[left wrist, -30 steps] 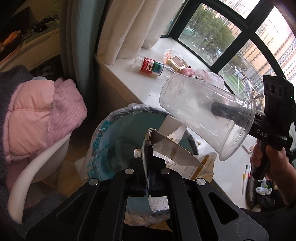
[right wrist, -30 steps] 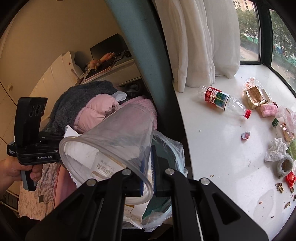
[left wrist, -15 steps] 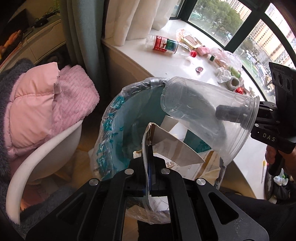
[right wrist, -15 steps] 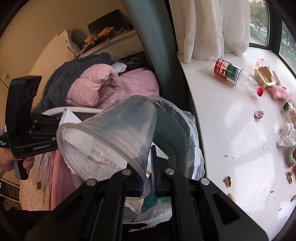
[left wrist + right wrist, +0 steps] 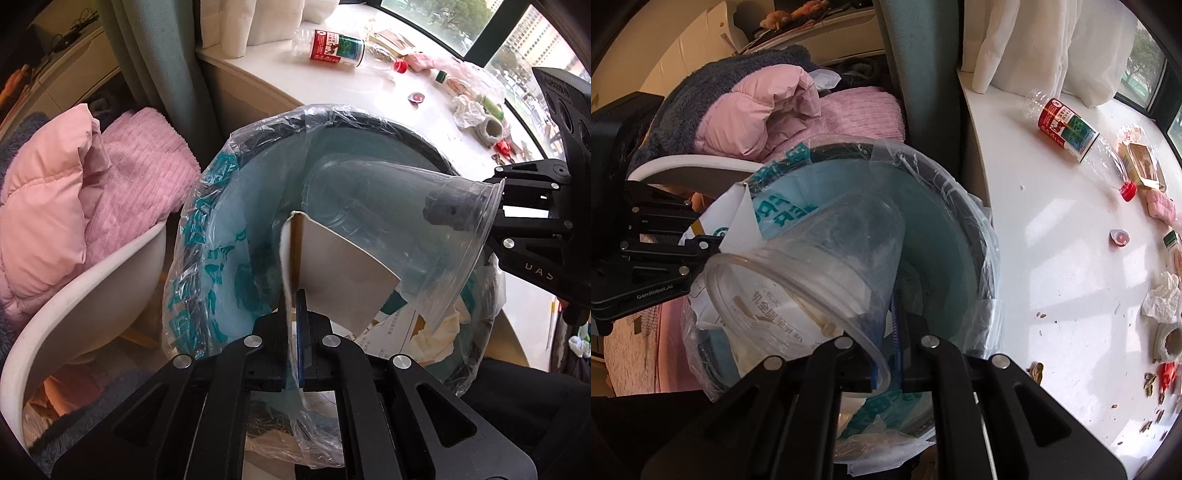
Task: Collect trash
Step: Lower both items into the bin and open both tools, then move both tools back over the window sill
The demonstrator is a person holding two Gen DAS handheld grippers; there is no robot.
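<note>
White table (image 5: pixel 1052 258), glossy, curved edge, strewn with litter. Round bin (image 5: pixel 369 122) just beside it, lined with crinkled clear bag printed teal; printed paper and crumpled scraps inside. Clear plastic cup (image 5: pixel 388 221), tapered, tilted over bin mouth, rim clenched in right tongs (image 5: pixel 886 347), one finger inside cup. Stiff white card (image 5: pixel 340 273) pinched in left tongs (image 5: pixel 295 325), over bin. Right view alone shows nutshells (image 5: pixel 1036 371) near table edge. Empty bottle (image 5: pixel 1067 129), red label, lying on table.
</note>
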